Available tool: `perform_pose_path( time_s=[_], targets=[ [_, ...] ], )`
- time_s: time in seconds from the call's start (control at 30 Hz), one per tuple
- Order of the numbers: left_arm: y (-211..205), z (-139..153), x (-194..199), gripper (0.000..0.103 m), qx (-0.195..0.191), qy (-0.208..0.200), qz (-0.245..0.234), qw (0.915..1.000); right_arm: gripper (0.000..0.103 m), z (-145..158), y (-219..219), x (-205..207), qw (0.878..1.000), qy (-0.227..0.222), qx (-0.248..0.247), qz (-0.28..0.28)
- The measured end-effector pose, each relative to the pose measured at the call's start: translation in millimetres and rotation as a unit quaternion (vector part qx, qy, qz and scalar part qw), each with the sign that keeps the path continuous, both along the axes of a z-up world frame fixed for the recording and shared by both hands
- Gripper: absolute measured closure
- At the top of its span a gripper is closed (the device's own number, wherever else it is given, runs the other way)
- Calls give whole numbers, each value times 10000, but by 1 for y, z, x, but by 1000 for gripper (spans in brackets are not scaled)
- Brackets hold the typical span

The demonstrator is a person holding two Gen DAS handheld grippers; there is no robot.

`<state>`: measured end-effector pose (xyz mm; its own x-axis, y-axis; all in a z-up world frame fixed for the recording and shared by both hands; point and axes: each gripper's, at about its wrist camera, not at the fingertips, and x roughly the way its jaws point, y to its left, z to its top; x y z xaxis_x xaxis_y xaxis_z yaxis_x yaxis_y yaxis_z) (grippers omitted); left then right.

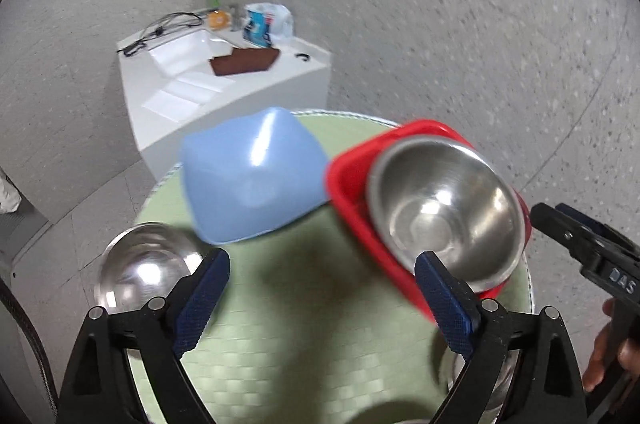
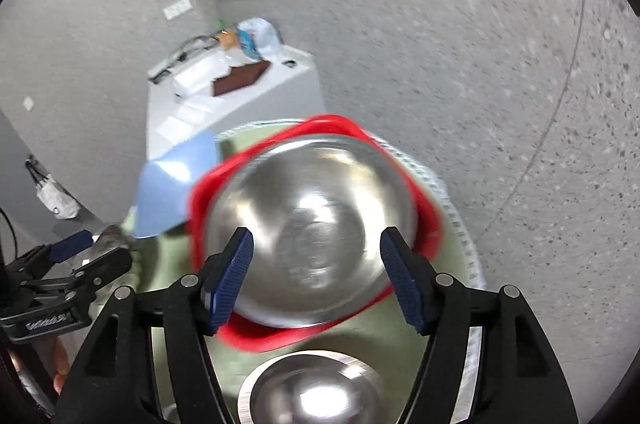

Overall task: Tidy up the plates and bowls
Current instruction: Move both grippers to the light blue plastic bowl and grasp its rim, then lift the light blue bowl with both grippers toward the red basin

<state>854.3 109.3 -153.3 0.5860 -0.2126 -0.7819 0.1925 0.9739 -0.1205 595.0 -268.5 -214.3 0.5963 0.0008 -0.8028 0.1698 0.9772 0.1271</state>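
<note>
A white cabinet (image 1: 224,92) carries a brown cloth (image 1: 244,61), cables (image 1: 160,30) and bags (image 1: 266,20).

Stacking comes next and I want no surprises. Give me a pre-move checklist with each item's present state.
1. Left tongs open and empty: ok.
2. Right tongs open and empty: ok.
3. Large steel bowl seated inside red square bowl: ok.
4. Blue square bowl free of the red one: cannot tell, edges meet in view.
5. Small steel bowl fully on the green table mat: not ok, it overhangs the left edge.
6. Sharp view for aiming: not ok, both views are motion-blurred.
</note>
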Motion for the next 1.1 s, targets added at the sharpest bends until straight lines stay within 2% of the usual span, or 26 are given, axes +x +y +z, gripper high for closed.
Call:
perform_pose_path(
  time_s=[0.07, 0.27, 0.47, 0.63, 0.83, 0.93, 1.03, 1.1],
  targets=[
    [23, 7, -6, 11, 41, -26, 83, 10000, 29, 6, 24, 1, 9997, -86, 150, 176],
    [86, 21, 5, 11, -52, -4, 300, 9995, 29, 3, 85, 33, 9966, -44, 470, 676],
    [115, 10, 61, 11, -86, 314, 508, 9982, 29, -5, 102, 100, 9957, 232, 204, 874],
    [132, -17, 116, 13, -165, 713, 854, 9937, 29, -38, 100, 166, 9916, 813, -73, 1005],
    [125, -61, 186, 25, -289, 1345, 1154, 9837, 29, -102, 93, 241, 9800, 1597, -208, 1173],
    [114, -74, 203, 29, -30, 1476, 1184, 9819, 29, -131, 90, 266, 9725, 1996, -221, 1179],
    [105, -88, 220, 45, -28, 1711, 1168, 9783, 29, -152, 88, 279, 9671, 2240, -219, 1188],
    [102, -96, 216, 67, 38, 1790, 1141, 9772, 35, -162, 88, 284, 9637, 2349, -141, 1260]
  ],
)
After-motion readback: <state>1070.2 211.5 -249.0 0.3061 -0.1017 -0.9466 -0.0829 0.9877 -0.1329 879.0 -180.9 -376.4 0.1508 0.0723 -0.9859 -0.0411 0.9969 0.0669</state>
